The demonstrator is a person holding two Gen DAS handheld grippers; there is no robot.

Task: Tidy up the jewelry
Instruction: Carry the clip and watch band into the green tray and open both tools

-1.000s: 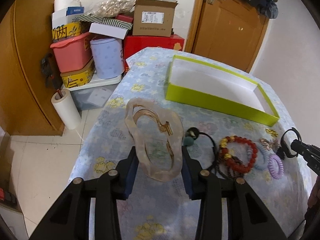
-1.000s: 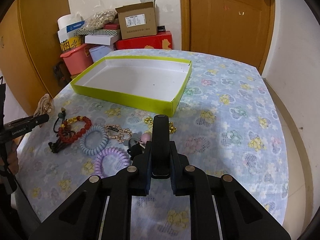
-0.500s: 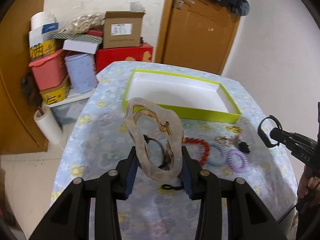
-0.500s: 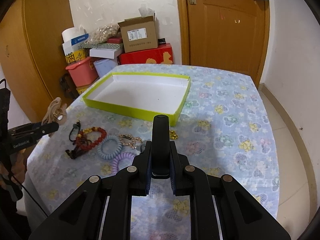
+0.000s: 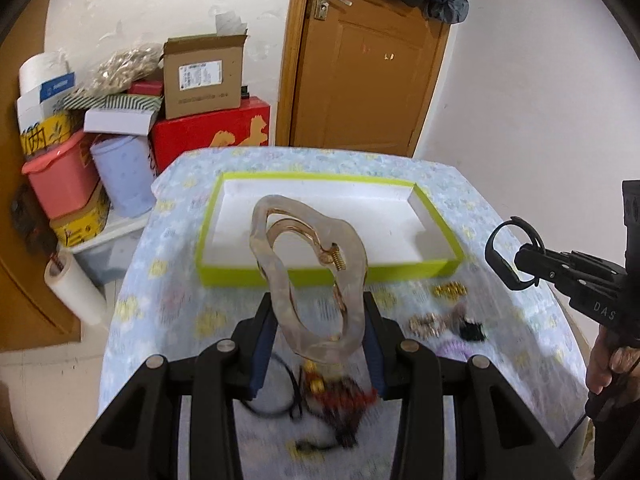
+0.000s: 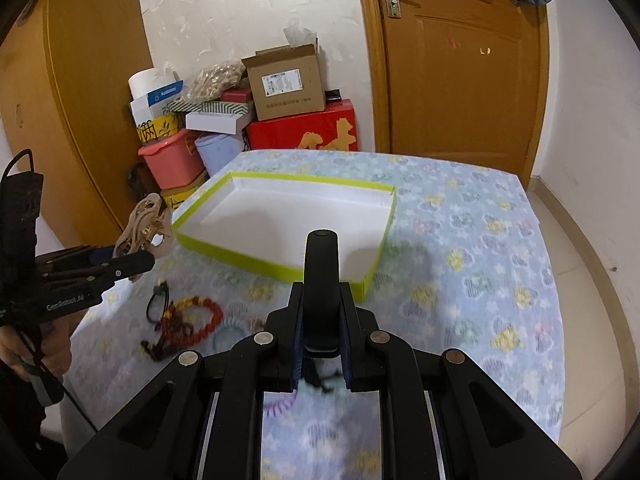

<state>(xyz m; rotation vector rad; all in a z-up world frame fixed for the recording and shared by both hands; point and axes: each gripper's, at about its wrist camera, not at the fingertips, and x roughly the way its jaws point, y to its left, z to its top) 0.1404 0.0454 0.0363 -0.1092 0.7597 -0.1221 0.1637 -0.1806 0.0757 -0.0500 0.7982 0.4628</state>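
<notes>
My left gripper (image 5: 320,344) is shut on a translucent beige hair clip (image 5: 308,276) with a gold spring, held upright above the table, in front of the lime-green tray (image 5: 248,276). The tray's white inside shows no items. My right gripper (image 6: 321,356) is shut on a black hair clip (image 6: 321,280), held above the table just before the tray's (image 6: 276,270) near right corner; the black clip also shows in the left wrist view (image 5: 508,256). A red bead bracelet (image 6: 196,320), black hair ties (image 6: 154,308) and coil ties (image 6: 228,330) lie on the cloth below.
The table has a blue floral cloth (image 6: 480,280). Gold chain pieces (image 5: 448,290) and a small black clip (image 5: 470,330) lie near the tray. Stacked boxes and bins (image 5: 132,128) stand beyond the table's far left; a wooden door (image 5: 368,60) is behind.
My left gripper has risen and swung right with the beige clip, now facing the tray head-on. My right gripper has lifted higher with the black clip.
</notes>
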